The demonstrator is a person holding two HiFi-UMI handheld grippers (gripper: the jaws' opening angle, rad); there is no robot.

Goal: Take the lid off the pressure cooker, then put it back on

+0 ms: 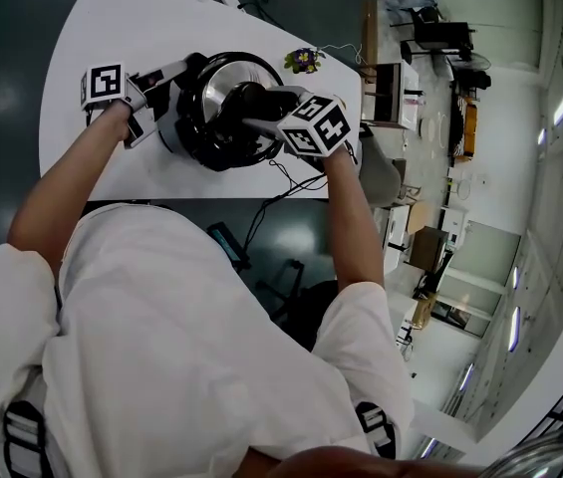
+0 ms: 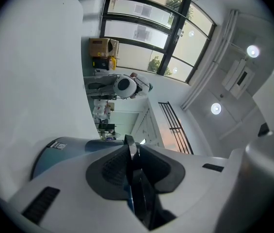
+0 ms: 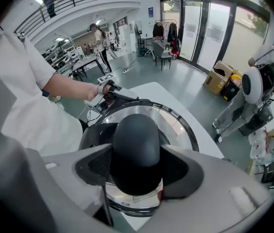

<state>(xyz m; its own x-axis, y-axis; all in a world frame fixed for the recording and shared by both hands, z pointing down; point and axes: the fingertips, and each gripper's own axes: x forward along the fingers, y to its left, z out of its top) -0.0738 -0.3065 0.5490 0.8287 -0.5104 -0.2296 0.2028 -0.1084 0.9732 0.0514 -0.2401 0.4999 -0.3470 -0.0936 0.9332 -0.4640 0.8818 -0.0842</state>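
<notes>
Right gripper view: the right gripper (image 3: pixel 135 171) pinches the domed black plastic knob (image 3: pixel 136 137) of the round steel lid (image 3: pixel 176 124), which sits on the black pressure cooker (image 1: pixel 196 135) on the white counter (image 1: pixel 92 28). The left gripper (image 2: pixel 133 168) clamps the cooker's thin black side handle (image 2: pixel 128 144). The lid is probably heavy, rigid and slick, so the knob is the best hold.

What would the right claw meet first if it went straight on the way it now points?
The right claw grips the black lid knob, so that comes first; further on, probably the steel lid beneath.
</notes>
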